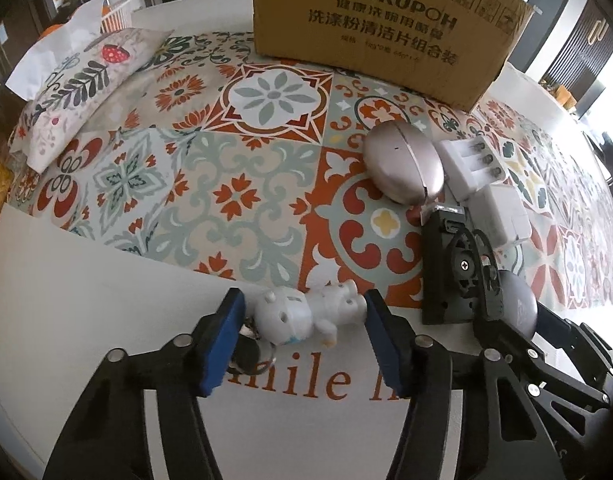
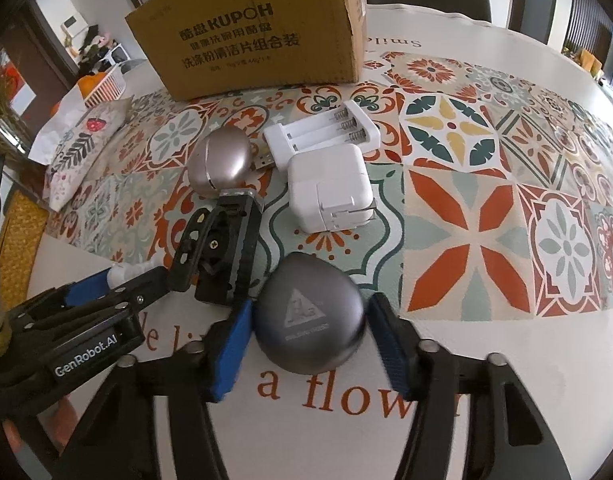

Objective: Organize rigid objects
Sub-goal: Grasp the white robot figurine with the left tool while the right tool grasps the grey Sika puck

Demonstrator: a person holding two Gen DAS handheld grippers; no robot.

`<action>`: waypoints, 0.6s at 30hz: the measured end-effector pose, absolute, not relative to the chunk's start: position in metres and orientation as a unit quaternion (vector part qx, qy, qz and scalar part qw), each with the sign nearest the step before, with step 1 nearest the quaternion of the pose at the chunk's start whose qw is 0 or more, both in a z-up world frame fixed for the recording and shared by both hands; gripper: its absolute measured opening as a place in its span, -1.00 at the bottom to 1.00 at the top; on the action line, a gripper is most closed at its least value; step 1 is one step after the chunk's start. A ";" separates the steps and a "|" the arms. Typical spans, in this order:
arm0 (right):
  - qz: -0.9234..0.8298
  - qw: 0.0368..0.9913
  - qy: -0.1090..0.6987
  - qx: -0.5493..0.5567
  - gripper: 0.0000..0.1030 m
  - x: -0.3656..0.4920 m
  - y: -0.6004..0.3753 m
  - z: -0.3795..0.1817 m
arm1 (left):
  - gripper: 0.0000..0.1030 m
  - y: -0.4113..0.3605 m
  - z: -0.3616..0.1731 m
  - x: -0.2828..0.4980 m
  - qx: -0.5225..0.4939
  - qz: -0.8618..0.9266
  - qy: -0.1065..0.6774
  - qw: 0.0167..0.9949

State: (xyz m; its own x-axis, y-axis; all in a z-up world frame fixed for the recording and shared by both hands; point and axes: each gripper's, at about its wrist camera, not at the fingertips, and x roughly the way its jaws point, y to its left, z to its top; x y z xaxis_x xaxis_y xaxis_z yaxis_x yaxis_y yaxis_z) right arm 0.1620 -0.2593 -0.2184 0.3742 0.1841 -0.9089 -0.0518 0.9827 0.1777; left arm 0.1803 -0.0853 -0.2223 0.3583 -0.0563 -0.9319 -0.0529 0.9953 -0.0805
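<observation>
The left claw (image 1: 302,336) is spread around a small white plastic bear keychain figure (image 1: 306,312) lying on the desk (image 1: 86,320); it looks light, hard and knobbly, best pinched across its torso. The right claw (image 2: 310,344) is spread around a smooth dark grey rounded case (image 2: 310,316), probably slippery, so squeeze its widest flanks.

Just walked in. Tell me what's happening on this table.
A person is sorting small gadgets with two handheld tongs. The left tongs straddle a white toy figure keychain lying at the patterned mat's edge, pads beside it. The right tongs bracket a dark grey rounded case, not visibly clamped. A gold oval case, white battery charger, white power adapter and cardboard box wait behind.
</observation>
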 end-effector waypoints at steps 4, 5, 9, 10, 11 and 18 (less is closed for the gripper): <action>0.070 0.828 0.554 0.060 0.11 0.162 -0.259 -0.218 | 0.06 -0.084 -0.220 0.179 -0.048 -0.010 0.561 0.826; 0.071 0.827 0.554 0.061 0.11 0.162 -0.259 -0.218 | 0.05 -0.084 -0.219 0.179 -0.046 -0.013 0.560 0.827; 0.070 0.828 0.553 0.067 0.11 0.160 -0.259 -0.218 | 0.05 -0.086 -0.214 0.174 -0.037 -0.020 0.555 0.831; 0.071 0.828 0.552 0.067 0.11 0.159 -0.259 -0.217 | 0.05 -0.086 -0.213 0.172 -0.034 -0.022 0.553 0.832; 0.070 0.829 0.551 0.067 0.11 0.158 -0.259 -0.216 | 0.05 -0.086 -0.212 0.171 -0.033 -0.024 0.551 0.834; 0.066 0.835 0.540 0.078 0.11 0.154 -0.261 -0.202 | 0.05 -0.084 -0.199 0.163 -0.025 -0.041 0.536 0.843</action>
State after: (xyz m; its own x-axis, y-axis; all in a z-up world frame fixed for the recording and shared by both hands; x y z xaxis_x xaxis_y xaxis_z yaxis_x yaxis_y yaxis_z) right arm 0.1538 -0.2612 -0.2021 0.4071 0.1935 -0.8926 -0.0258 0.9793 0.2005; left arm 0.1632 -0.0841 -0.1986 0.4222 -0.0962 -0.9014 0.0428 0.9954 -0.0862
